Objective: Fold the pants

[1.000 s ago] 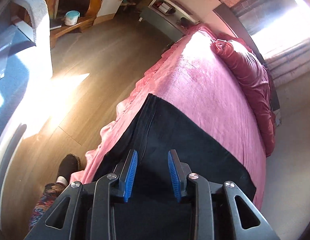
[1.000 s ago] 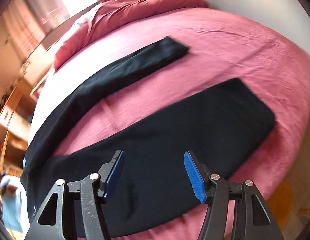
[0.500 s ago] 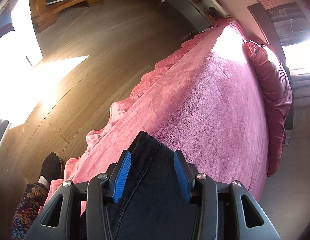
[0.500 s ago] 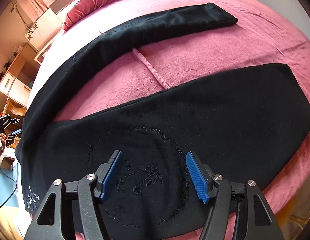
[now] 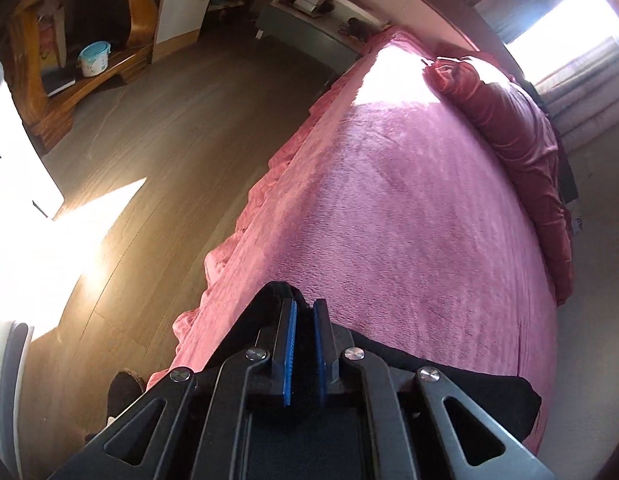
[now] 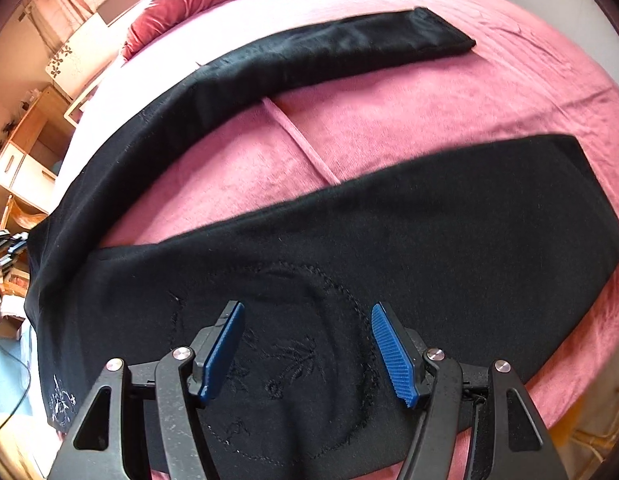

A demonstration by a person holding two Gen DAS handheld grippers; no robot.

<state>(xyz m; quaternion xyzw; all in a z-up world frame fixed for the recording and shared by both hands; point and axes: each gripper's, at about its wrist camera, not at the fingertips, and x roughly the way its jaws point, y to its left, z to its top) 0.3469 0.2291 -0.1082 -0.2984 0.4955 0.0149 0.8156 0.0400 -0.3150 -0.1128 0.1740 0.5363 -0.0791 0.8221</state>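
Observation:
Black pants lie spread on a pink bed point(image 6: 409, 120), the legs apart in a V. The far leg point(image 6: 309, 56) runs toward the pillows. The near leg point(image 6: 469, 232) carries a black embroidered circle. My right gripper point(image 6: 306, 310) hovers open just over that embroidery, with nothing pinched. In the left wrist view my left gripper point(image 5: 304, 308) sits at the pants' corner point(image 5: 275, 290) by the bed's edge. Its jaws are closing tight, and its blue pads pinch the black fabric. More of the pants point(image 5: 481, 388) shows behind the fingers.
A dark red rolled duvet point(image 5: 517, 132) lies along the bed's far side. Wooden floor point(image 5: 169, 140) runs to the left of the bed, with a grey nightstand point(image 5: 305, 20), a wooden shelf holding a teal pot point(image 5: 92, 58), and a person's shoe point(image 5: 125, 388).
The left gripper slid along the pants to their corner at the bed's edge and closed on the fabric. The right gripper sank closer to the near leg and stayed open.

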